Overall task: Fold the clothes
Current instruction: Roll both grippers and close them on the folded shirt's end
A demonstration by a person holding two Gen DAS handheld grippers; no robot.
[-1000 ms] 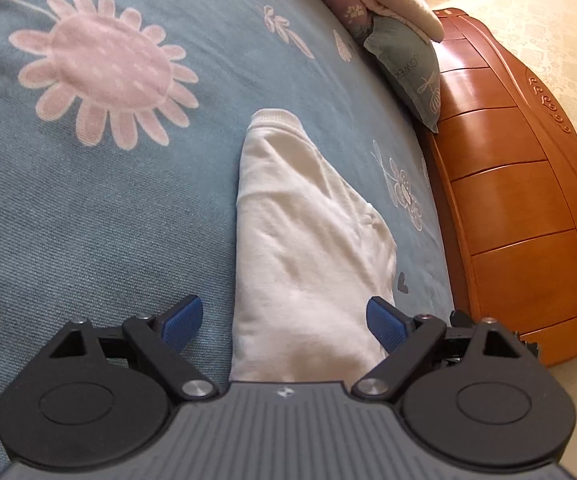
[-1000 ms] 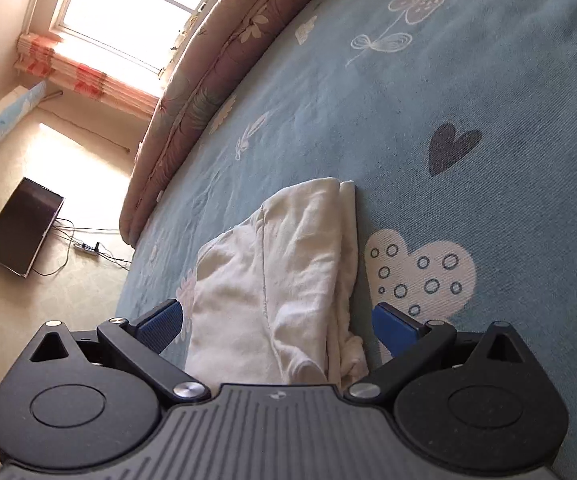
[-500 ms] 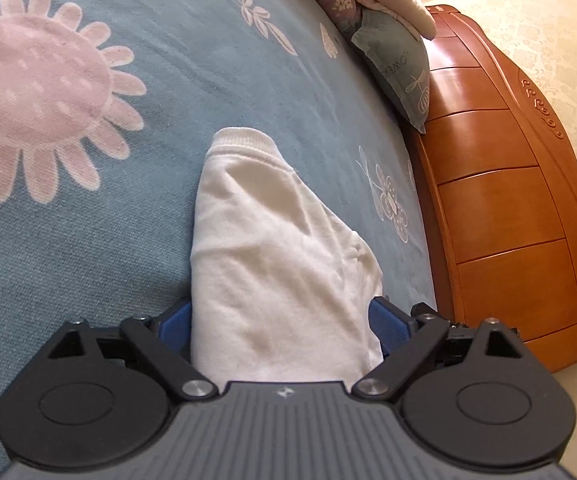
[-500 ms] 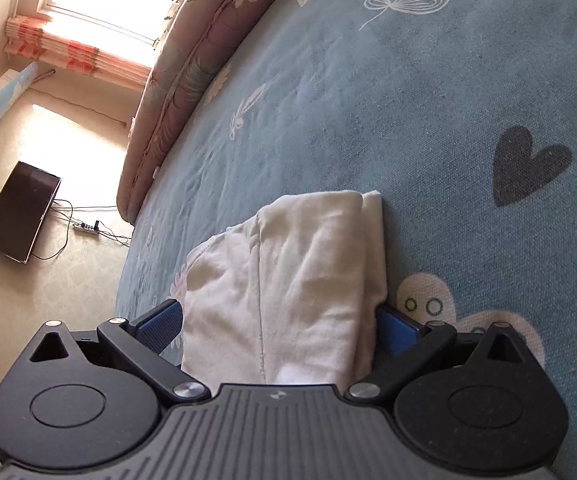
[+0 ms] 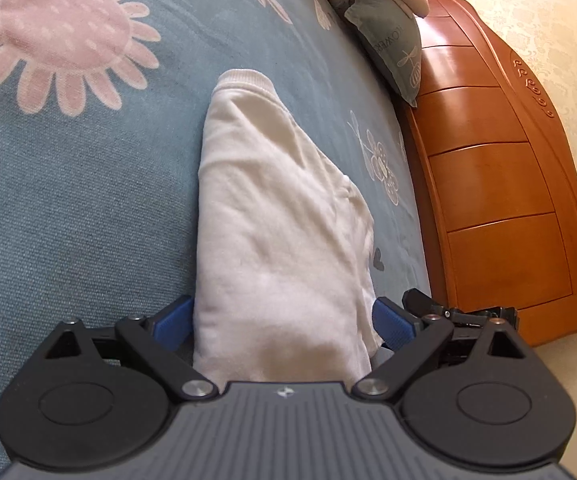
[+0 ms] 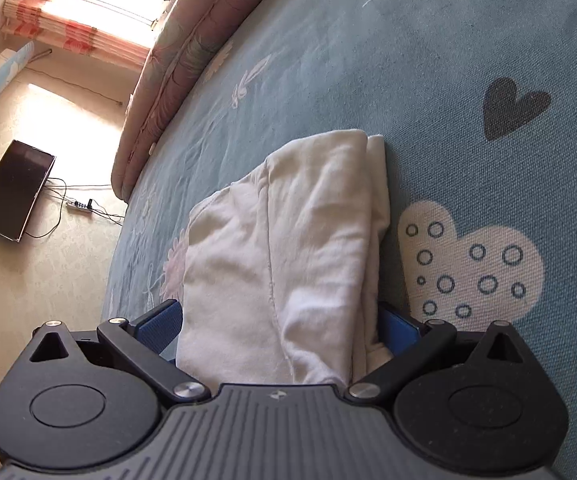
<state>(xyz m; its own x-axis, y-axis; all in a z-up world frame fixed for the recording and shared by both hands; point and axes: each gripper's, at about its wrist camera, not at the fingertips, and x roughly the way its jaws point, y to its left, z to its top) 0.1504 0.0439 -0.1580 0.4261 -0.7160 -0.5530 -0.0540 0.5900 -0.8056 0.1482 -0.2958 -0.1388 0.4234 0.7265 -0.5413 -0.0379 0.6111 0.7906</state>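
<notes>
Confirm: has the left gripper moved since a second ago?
Yes. The left gripper has closed in on the white garment, whose edges now reach both pads; the pink flower print slid left in its view.

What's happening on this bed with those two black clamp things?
A person is folding a white garment on the blue flowered bedspread, with a handheld gripper in each hand. The left gripper and right gripper each straddle one end of the long folded cloth, jaws wide; neither visibly pinches it yet.
</notes>
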